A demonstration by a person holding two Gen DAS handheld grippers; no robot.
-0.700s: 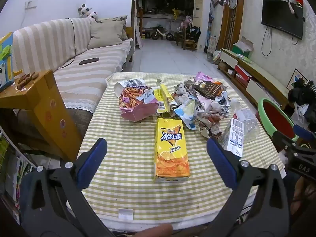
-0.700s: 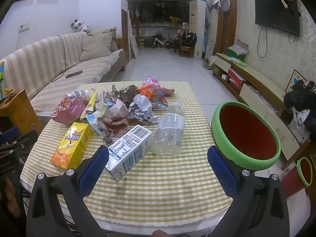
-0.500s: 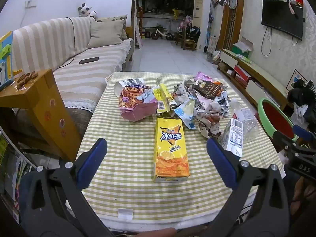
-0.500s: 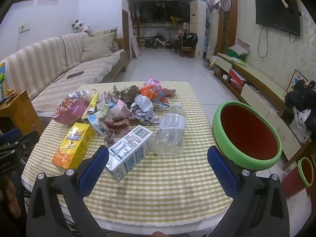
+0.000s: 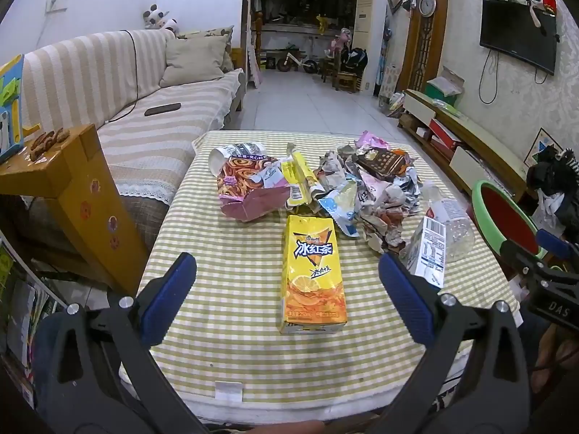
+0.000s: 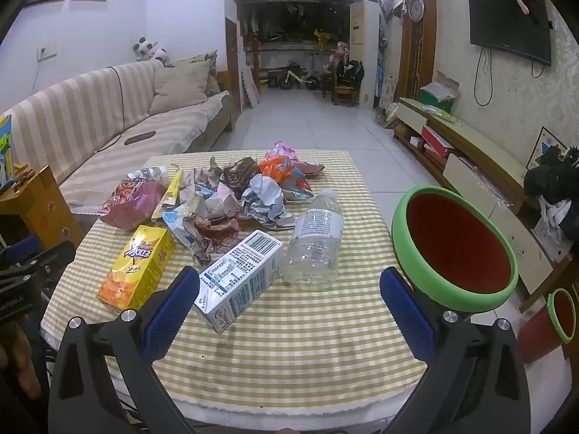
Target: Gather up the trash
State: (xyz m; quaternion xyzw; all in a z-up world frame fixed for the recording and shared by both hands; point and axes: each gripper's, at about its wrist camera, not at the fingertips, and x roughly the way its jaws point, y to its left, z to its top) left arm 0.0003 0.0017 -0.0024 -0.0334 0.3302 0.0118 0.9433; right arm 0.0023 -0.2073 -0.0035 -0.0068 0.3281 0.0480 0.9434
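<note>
Both hand-held grippers, left (image 5: 286,285) and right (image 6: 287,294), gape empty; I should straddle the yellow tea carton (image 5: 312,271) squarely across its narrow sides.

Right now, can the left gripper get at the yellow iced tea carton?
Probably yes. The left gripper is open, the yellow iced tea carton lies flat between its fingers' line, apart from the wrapper pile.

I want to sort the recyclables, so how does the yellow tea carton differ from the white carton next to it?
The yellow tea carton is bright yellow and orange with a lemon picture; the white carton is white with blue print and a barcode. The yellow one lies nearer the table's sofa side, the white one against the clear plastic bottle. Both are box-shaped drink cartons lying flat on the checked tablecloth.
</note>
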